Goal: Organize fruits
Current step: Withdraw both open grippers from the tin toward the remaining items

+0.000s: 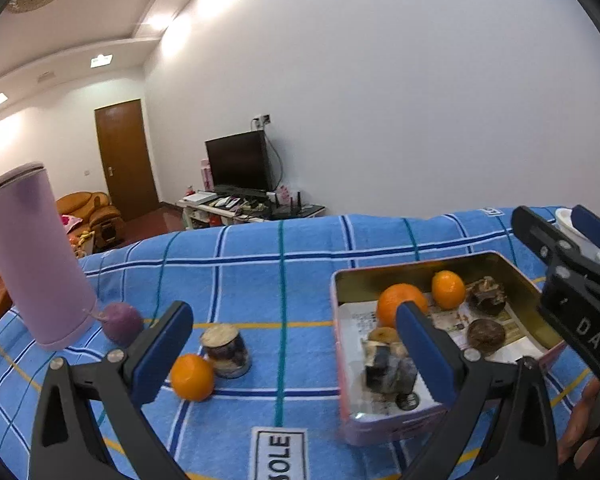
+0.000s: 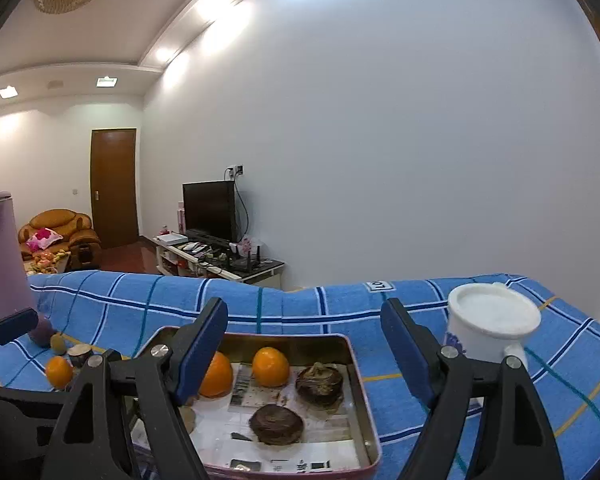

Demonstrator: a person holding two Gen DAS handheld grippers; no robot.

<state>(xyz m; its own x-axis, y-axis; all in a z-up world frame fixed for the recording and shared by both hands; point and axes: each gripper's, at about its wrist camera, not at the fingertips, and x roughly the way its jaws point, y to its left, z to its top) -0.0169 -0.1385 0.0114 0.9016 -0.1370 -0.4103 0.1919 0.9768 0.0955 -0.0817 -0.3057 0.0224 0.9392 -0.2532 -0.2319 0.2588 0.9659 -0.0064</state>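
**Inspector A:** State of the tools?

**Inspector B:** Left tool (image 1: pixel 296 344) stands with its jaws spread wide and nothing between the pads. Right tool (image 2: pixel 304 350) has its jaws apart too, also empty. Neither grips anything.

**Inspector A:** Location of the fruit?

**Inspector B:** A pink-walled tin (image 2: pixel 370 408) sits on the counter, which is covered by a blue checked cloth (image 1: pixel 240 272). Inside the tin, at its far end: two oranges, one (image 2: pixel 271 366) in plain sight, the other (image 2: pixel 218 376) partly behind the right tool's left finger. Two dark brown fruits lie beside them, one (image 2: pixel 320 384) further back, one (image 2: pixel 276 424) nearer the camera. Their kind I cannot tell.

**Inspector A:** Anything outside the tin?

**Inspector B:** Yes. To its left on the cloth, a loose orange (image 1: pixel 192 376) touching or just beside a small stubby brown piece (image 1: pixel 225 350). Further left, a purple round fruit (image 1: pixel 122 322) against the base of a tall lilac cylinder (image 1: pixel 36 256).

**Inspector A:** Other items?

**Inspector B:** A white cup (image 2: pixel 492 322) stands on the cloth just right of the tin.
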